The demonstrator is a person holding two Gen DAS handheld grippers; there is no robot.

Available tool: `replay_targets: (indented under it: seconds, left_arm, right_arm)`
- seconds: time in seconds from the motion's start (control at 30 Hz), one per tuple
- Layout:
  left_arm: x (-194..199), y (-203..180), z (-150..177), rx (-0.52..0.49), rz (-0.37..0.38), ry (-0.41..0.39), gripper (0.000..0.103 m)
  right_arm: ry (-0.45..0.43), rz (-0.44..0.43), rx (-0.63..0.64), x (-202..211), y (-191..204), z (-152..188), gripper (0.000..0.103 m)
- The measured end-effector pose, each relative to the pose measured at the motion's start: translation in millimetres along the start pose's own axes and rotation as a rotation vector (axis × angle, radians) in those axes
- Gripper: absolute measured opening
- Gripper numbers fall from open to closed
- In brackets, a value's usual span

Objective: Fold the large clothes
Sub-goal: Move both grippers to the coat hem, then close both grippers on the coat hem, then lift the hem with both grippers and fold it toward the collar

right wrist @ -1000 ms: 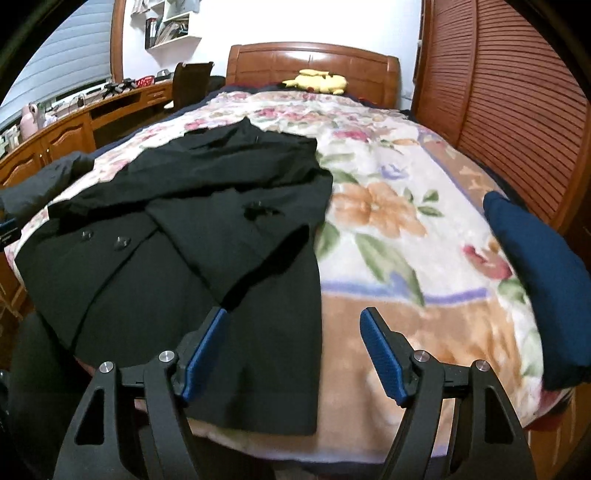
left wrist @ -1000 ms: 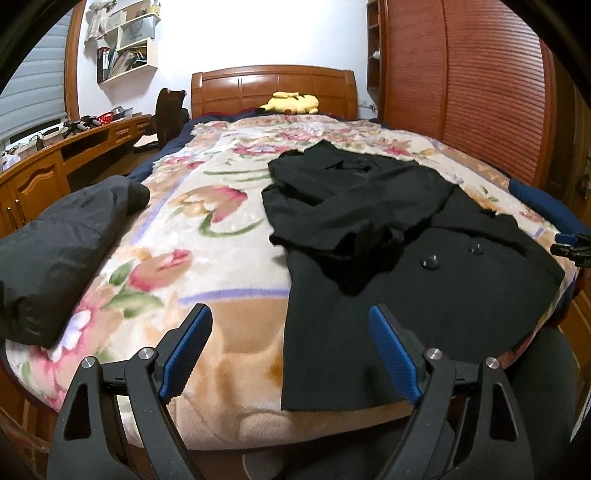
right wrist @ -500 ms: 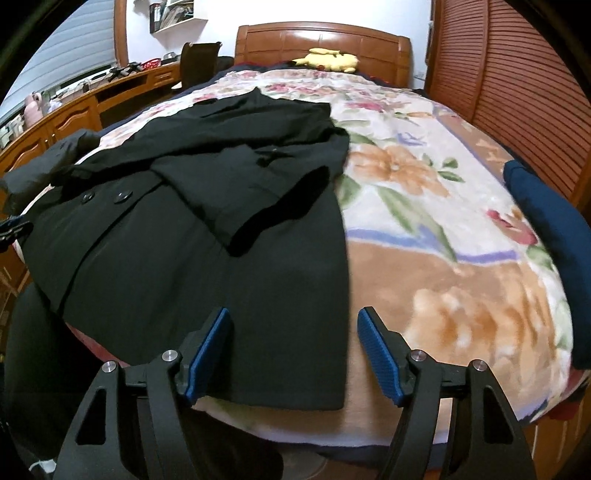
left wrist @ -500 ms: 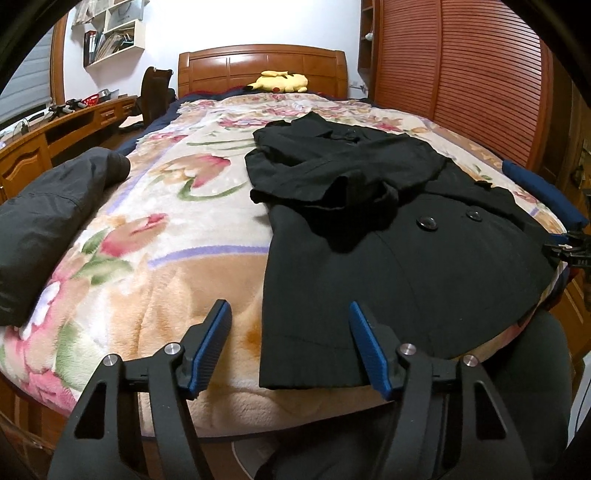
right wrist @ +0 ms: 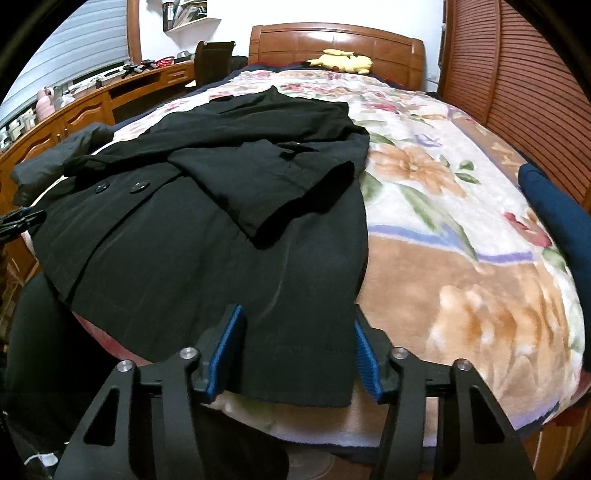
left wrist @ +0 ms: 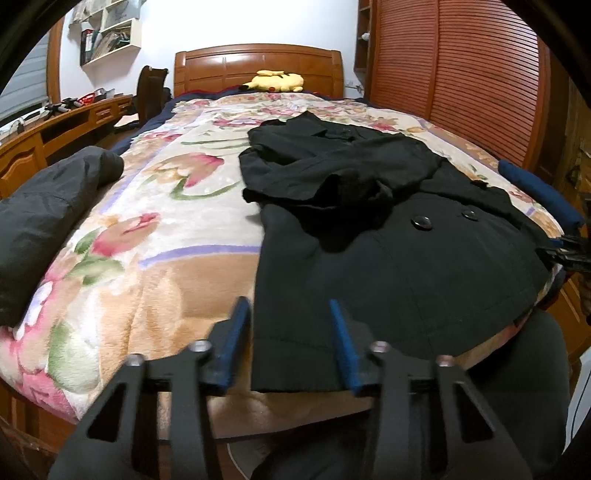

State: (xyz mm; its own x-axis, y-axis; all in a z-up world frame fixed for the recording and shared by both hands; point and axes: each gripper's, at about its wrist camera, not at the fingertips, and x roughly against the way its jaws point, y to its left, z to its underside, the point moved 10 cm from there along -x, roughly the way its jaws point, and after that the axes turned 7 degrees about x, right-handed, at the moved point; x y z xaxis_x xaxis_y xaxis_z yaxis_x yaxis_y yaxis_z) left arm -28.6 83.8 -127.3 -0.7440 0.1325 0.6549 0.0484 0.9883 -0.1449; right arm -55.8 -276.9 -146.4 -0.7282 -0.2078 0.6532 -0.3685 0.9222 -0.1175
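Both wrist views are lit by soft, even indoor light with no single source in sight. The white wall point(left wrist: 221, 29) behind the headboard is the brightest area, nearly washed out. The black coat point(left wrist: 388, 258) reads as a dark mass with little fold detail, and casts only faint shadows on the floral blanket point(right wrist: 461, 258). Fisheye distortion bows the bed and the slatted wardrobe doors point(left wrist: 461, 74) outward, and black vignetting fills the corners. The left gripper's blue pads point(left wrist: 341, 343) are smeared by motion blur; the right view is sharper.
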Motion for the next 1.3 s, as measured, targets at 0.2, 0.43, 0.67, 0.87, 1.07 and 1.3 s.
replay_targets:
  seconds: [0.2, 0.43, 0.67, 0.87, 1.07, 1.3]
  left_arm:
    - [4, -3, -3, -0.017, 0.004, 0.012, 0.012]
    - [32, -12, -21, -0.053, -0.008, -0.066, 0.006]
    - [74, -24, -66, -0.079, 0.015, -0.183, 0.005]
    - [103, -27, -103, -0.098, 0.014, -0.273, 0.005]
    - [137, -18, -132, -0.099, 0.006, -0.346, 0.005]
    - [174, -19, -156, -0.130, -0.016, -0.420, 0.005]
  right_arm:
    - [0.004, -0.001, 0.004, -1, 1, -5, 0.038]
    - [-0.028, 0.016, 0.005, 6, 3, -15, 0.011]
    - [-0.199, 0.036, -0.001, 50, -1, -51, 0.009]
    - [-0.288, 0.046, 0.009, 84, -2, -77, 0.008]
    - [-0.373, 0.039, 0.011, 127, -5, -90, 0.008]
    - [-0.459, 0.041, 0.037, 172, -2, -92, 0.008]
